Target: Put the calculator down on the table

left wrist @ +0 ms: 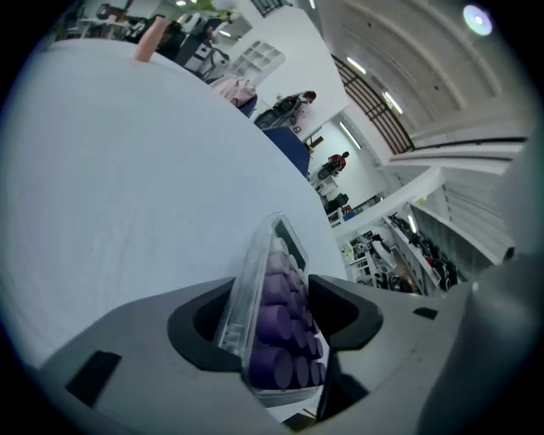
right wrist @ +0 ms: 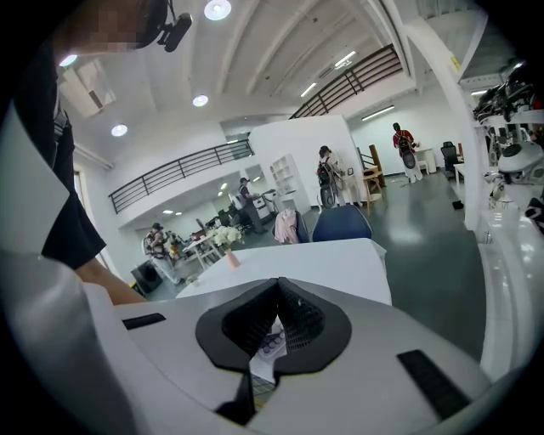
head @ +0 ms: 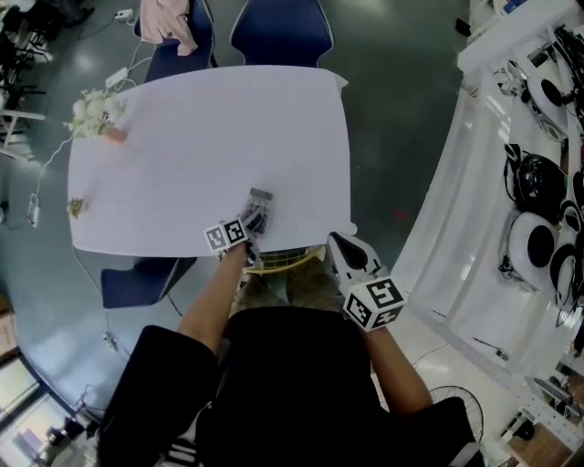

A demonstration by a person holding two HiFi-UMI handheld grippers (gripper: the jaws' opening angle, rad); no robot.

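Observation:
The calculator (head: 258, 206), clear-cased with purple keys, rests near the front edge of the white table (head: 210, 137). In the left gripper view the calculator (left wrist: 274, 327) stands tilted on its long edge on the tabletop (left wrist: 127, 170), between the jaws of my left gripper (left wrist: 274, 293). The jaws stand a little apart from it, so the gripper is open around it. My left gripper (head: 253, 223) reaches over the table's front edge. My right gripper (head: 345, 254) hangs off the table's front right corner. Its fingertips meet, and my right gripper (right wrist: 276, 293) holds nothing.
A bunch of pale flowers (head: 94, 111) in a pink vase lies at the far left of the table. Blue chairs (head: 278, 32) stand behind it, one (head: 169, 23) draped with pink cloth, another (head: 137, 278) at the front left. A white bench (head: 474, 228) with headsets runs along the right.

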